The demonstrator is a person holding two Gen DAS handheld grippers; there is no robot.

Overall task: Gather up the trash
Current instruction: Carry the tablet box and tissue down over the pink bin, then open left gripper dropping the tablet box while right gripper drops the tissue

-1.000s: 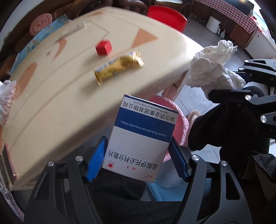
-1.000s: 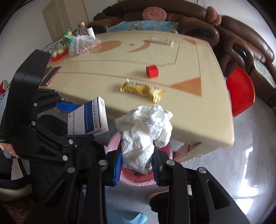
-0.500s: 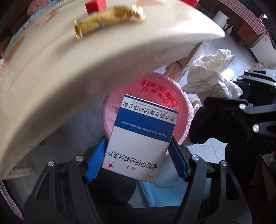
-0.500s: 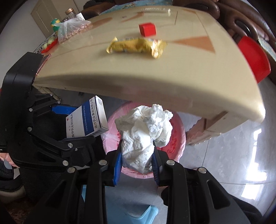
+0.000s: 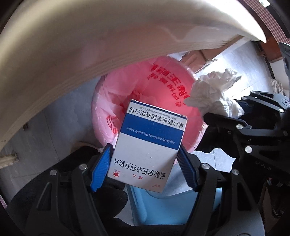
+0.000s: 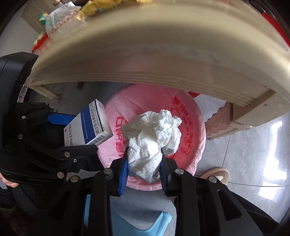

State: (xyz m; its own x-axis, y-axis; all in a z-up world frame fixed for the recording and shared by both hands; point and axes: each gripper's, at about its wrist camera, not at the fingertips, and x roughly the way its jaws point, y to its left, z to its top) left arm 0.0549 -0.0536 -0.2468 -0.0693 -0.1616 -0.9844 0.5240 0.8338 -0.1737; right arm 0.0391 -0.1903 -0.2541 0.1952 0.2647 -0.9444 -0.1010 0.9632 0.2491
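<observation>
My left gripper [image 5: 144,168] is shut on a blue-and-white medicine box [image 5: 148,143], held upright over the near rim of a bin lined with a pink bag [image 5: 163,90]. The same box [image 6: 87,127] shows at the left of the right wrist view, beside the pink-lined bin [image 6: 192,116]. My right gripper [image 6: 143,172] is shut on a crumpled white tissue wad [image 6: 152,138], which hangs over the bin's opening. That tissue wad [image 5: 213,94] also appears at the right of the left wrist view, over the bin's right rim.
The cream table's edge [image 6: 145,59] arches over the bin, close above both grippers. A clear bag of items [image 6: 59,20] and a yellow wrapper [image 6: 101,5] lie on the tabletop. A light blue stool [image 6: 137,225] stands below, and a shoe [image 6: 217,174] rests on the grey tiled floor.
Both grippers have sunk from above the tabletop to below its edge, over the pink-lined bin. The tabletop items have slid out of the left view. Both grips are unchanged.
</observation>
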